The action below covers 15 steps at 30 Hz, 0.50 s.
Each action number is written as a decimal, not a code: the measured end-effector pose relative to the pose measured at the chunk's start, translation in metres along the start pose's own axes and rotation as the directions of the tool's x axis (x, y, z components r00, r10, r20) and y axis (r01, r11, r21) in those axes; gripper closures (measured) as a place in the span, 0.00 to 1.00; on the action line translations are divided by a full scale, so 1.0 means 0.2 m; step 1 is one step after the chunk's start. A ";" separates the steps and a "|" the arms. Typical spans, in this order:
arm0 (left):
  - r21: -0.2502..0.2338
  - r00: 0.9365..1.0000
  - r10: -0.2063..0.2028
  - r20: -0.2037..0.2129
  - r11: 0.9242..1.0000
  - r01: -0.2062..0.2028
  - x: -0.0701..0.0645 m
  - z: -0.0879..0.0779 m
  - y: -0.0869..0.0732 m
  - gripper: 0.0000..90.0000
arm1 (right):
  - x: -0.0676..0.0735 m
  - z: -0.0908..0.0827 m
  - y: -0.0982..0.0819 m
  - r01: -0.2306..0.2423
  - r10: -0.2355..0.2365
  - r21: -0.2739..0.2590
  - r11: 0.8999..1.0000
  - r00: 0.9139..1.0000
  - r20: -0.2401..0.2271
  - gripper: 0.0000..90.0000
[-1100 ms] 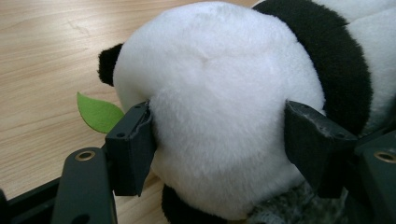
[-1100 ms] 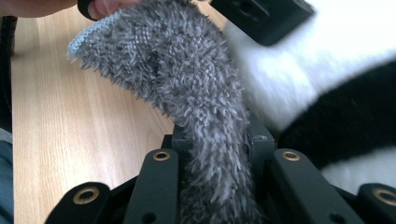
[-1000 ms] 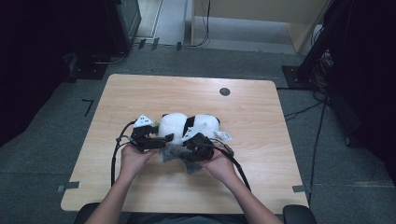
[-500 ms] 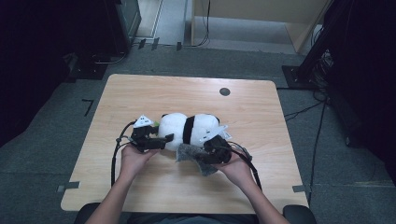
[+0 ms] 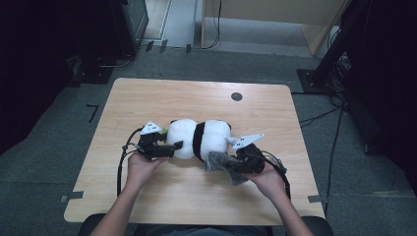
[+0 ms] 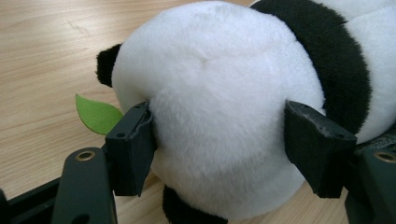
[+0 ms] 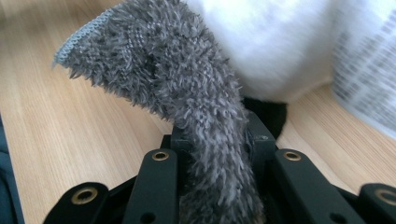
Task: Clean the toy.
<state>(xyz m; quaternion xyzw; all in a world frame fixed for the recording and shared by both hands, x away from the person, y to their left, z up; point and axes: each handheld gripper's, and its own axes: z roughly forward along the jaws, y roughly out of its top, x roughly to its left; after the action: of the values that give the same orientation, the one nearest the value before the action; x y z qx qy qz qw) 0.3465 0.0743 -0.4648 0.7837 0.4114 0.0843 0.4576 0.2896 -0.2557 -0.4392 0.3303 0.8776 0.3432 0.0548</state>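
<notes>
Panda plush [image 5: 199,139] lies mid-bench [image 5: 147,101], its face hidden, the left gripper [image 6: 219,140] fingers [image 6: 133,147] pressing its white end, while at its other end the right gripper [image 7: 217,140] fingers pinch a grey cloth [image 7: 187,93] whose lower part is cut off

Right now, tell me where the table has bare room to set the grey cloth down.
Bare wood runs along the table's far side, from the left edge to the black disc. The near-left corner is also free. The middle is crowded: panda plush, both grippers and their cables.
</notes>
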 end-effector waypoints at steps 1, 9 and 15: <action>0.000 1.000 0.000 0.000 1.000 0.000 0.00 0.00 0.00 0.32 | 0.00 -0.01 0.00 -0.001 0.001 0.001 1.000 1.000 0.004 0.80; 0.002 1.000 0.001 -0.003 1.000 -0.001 0.00 0.00 0.00 0.32 | 0.01 -0.01 -0.01 0.015 -0.015 -0.002 1.000 1.000 -0.015 0.81; 0.001 1.000 0.000 -0.003 1.000 0.000 0.00 0.00 0.00 0.32 | 0.07 0.00 0.04 0.052 -0.053 -0.015 0.999 0.996 -0.065 0.81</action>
<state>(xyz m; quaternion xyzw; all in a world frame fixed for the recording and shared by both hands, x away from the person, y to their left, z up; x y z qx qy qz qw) 0.3466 0.0743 -0.4649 0.7837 0.4122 0.0854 0.4567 0.2829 -0.2421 -0.4329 0.2952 0.8851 0.3580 0.0371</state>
